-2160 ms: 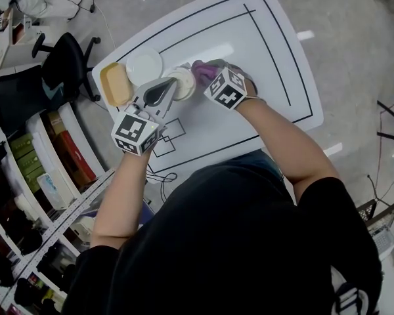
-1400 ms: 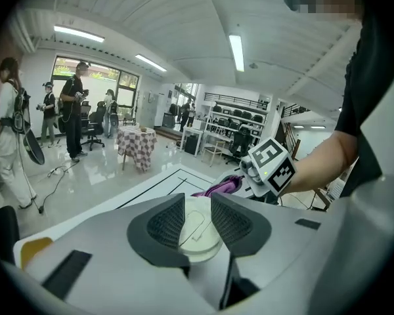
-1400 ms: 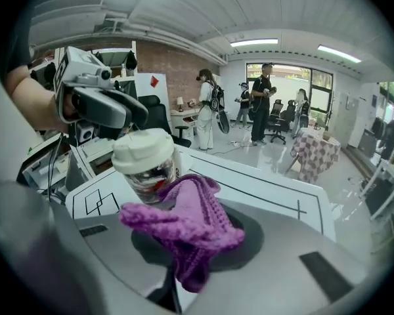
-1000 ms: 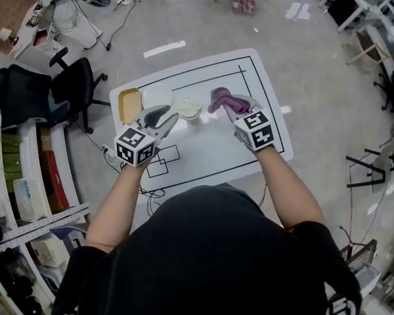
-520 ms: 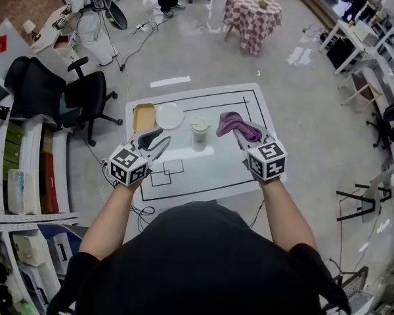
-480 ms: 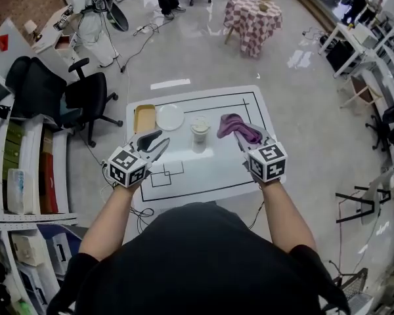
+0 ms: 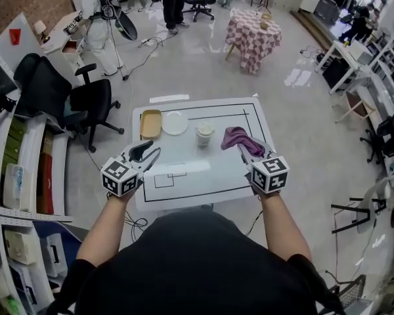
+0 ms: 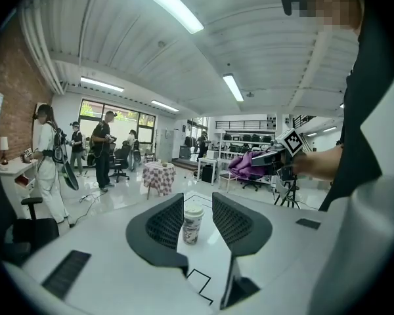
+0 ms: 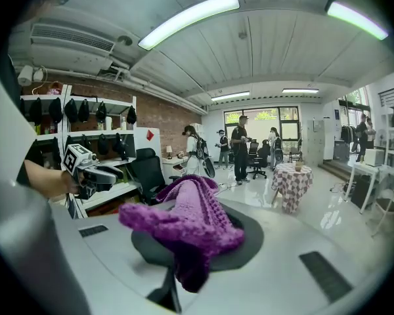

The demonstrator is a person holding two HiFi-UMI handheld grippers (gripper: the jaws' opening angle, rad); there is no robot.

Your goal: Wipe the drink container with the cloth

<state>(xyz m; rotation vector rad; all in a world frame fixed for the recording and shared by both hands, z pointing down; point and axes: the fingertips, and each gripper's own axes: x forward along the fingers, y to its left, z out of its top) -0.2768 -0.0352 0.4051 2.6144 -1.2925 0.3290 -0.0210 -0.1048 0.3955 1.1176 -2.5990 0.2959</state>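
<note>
My right tongs [image 7: 243, 146] are clamped on the purple cloth [image 7: 233, 136], which bunches over the jaws and hangs in a loose fold below them; my left tongs [image 7: 150, 149] hold nothing, their jaws standing a modest way apart. The drink container [image 7: 204, 134], a lidded paper cup, stands upright on the white counter [image 7: 184, 176] just above the middle of the head view, with the cloth near it on its right and my left tongs well short of it at lower left. In the left gripper view the cup shows through the gap between the jaws, but only from a distance; nothing touches it.

As I judge it, the main risk is that the cup is free-standing and probably light; if I press the cloth against one side before the left tongs brace it, it may slide or tip towards the white plate [image 7: 175, 123] and the yellow tray [image 7: 150, 123] at its left. The left jaws may also be set too narrow to pass round the cup, so pushing in as they stand could knock it over; closing too hard afterwards could dent the paper wall or pop the lid. The dangling fold of cloth could snag the lid rim and drag it; a weak pinch could let the cloth slip out mid-wipe.
</note>
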